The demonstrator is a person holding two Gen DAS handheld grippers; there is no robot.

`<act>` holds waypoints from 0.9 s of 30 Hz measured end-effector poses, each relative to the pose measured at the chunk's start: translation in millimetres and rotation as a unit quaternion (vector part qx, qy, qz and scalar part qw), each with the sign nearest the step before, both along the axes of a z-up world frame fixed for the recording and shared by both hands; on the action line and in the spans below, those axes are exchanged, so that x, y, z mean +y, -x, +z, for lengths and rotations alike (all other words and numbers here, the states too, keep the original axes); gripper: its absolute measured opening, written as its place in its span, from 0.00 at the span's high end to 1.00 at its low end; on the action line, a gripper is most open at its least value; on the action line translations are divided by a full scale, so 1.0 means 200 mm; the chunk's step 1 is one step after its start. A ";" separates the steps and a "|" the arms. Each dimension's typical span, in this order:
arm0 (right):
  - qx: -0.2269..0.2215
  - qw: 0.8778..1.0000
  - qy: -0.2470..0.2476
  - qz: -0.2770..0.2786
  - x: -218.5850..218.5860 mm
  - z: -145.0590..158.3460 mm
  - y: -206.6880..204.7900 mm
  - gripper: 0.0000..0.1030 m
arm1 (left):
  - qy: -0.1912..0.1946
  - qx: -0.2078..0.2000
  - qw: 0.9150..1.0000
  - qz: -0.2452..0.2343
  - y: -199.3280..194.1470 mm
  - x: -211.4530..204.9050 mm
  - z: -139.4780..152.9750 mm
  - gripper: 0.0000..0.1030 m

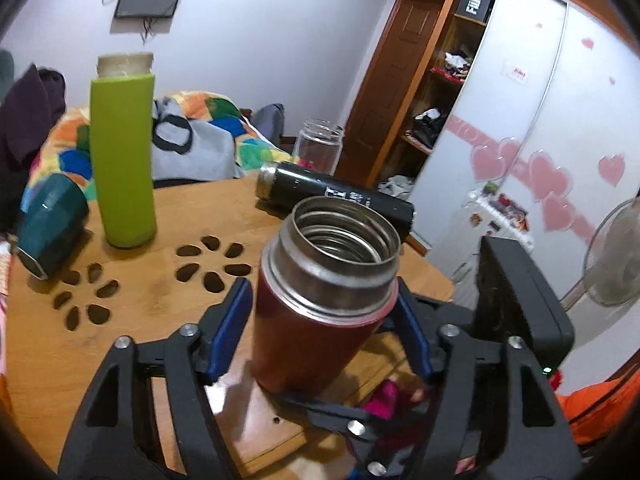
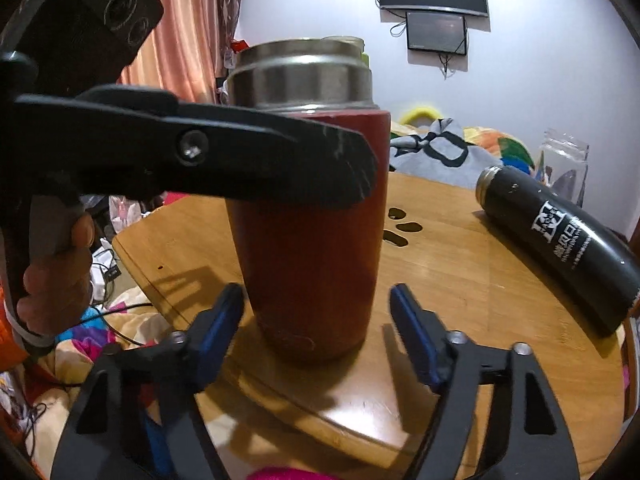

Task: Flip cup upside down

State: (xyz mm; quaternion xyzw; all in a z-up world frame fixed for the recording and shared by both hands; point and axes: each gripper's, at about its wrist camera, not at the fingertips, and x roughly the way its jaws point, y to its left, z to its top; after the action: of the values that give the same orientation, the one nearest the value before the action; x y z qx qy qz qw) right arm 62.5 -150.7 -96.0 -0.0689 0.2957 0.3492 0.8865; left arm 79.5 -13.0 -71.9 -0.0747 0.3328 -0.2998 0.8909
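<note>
A red cup with a steel threaded mouth [image 1: 320,300] stands upright, mouth up, near the wooden table's edge. My left gripper [image 1: 320,320] is around its upper body, blue pads on both sides; I cannot tell whether they press it. In the right wrist view the cup [image 2: 308,248] fills the centre, with a left gripper finger [image 2: 320,164] across its front. My right gripper [image 2: 316,320] is open, pads either side of the cup's base, apart from it.
On the wooden table [image 1: 160,304] stand a tall green bottle [image 1: 122,156] and a clear glass jar [image 1: 318,148]. A black flask [image 1: 336,196] and a dark teal cup [image 1: 52,228] lie on their sides. A wardrobe and a fan are to the right.
</note>
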 end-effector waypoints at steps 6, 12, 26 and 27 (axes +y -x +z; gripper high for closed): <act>0.004 1.000 -0.006 0.003 0.03 0.00 -0.01 0.42 | 0.016 0.005 1.000 0.006 -0.01 0.03 0.00 0.35; -0.003 1.000 -0.001 0.002 0.02 0.02 0.02 0.42 | 0.074 0.039 0.996 0.022 -0.07 0.13 -0.02 0.36; -0.006 1.000 -0.010 -0.008 0.02 0.04 0.00 0.43 | 0.159 0.131 0.976 0.070 -0.18 0.35 -0.20 0.36; -0.005 1.000 -0.010 -0.008 0.02 0.04 0.00 0.43 | 0.162 0.133 0.975 0.071 -0.18 0.35 -0.21 0.36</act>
State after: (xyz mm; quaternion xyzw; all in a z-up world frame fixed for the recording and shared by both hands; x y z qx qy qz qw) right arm 61.6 -147.6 -88.5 -0.0596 0.2883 0.3444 0.8915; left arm 115.7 57.9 -113.6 -0.2804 0.3891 -0.2732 0.8339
